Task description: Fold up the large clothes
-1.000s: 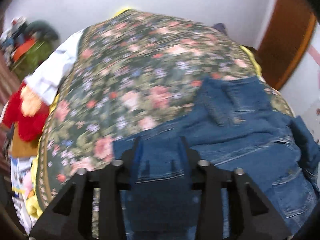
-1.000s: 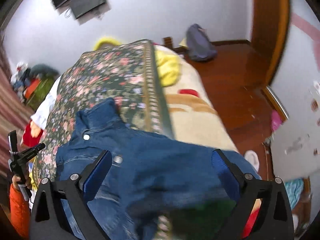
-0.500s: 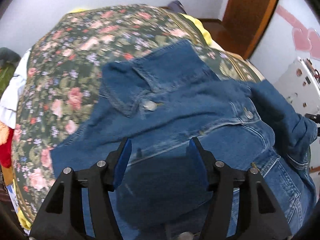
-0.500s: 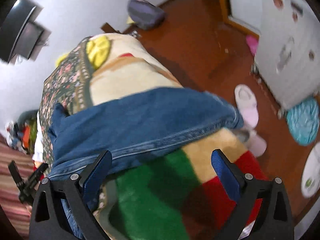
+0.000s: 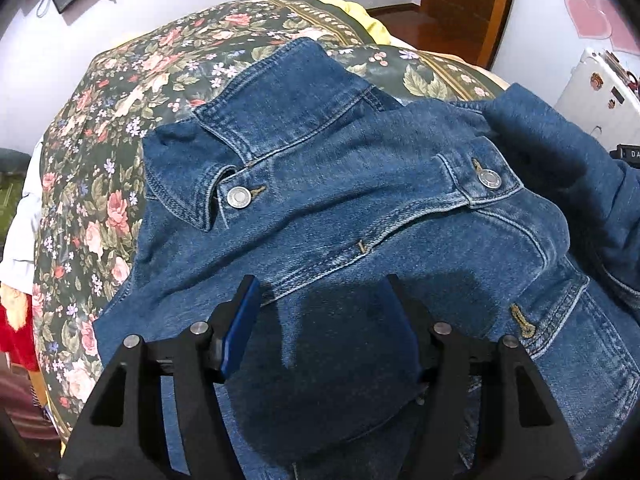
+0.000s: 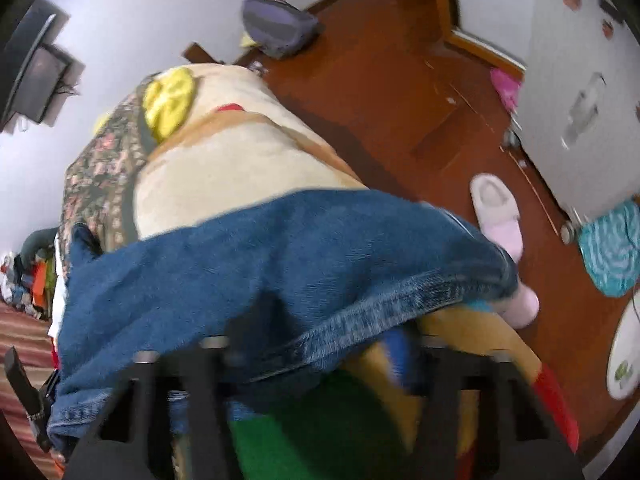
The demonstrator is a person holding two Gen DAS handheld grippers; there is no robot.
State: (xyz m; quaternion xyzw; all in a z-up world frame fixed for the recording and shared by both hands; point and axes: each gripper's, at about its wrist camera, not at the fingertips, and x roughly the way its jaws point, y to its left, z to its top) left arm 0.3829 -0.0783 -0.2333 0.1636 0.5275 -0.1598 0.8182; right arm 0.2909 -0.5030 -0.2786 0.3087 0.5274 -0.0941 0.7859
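A blue denim jacket (image 5: 344,208) lies on a bed with a floral cover (image 5: 132,88), collar at the upper left, metal buttons showing. My left gripper (image 5: 324,304) hovers just over the jacket's front, jaws apart, nothing between them. In the right wrist view a jacket sleeve (image 6: 280,264) drapes over the bed's side. My right gripper (image 6: 320,344) sits at its cuff edge, jaws spread wide; the denim hides the left fingertip and the frame is blurred.
A cream and coloured blanket (image 6: 224,160) covers the bed's side. Slippers (image 6: 496,208), a grey bag (image 6: 280,28) and a teal cloth (image 6: 612,252) lie on the wooden floor. A white cabinet (image 5: 596,92) stands right.
My left gripper moved forward over the jacket toward the collar and its jaws opened wider. My right gripper swung down to the bed's side and closed in on the hanging sleeve.
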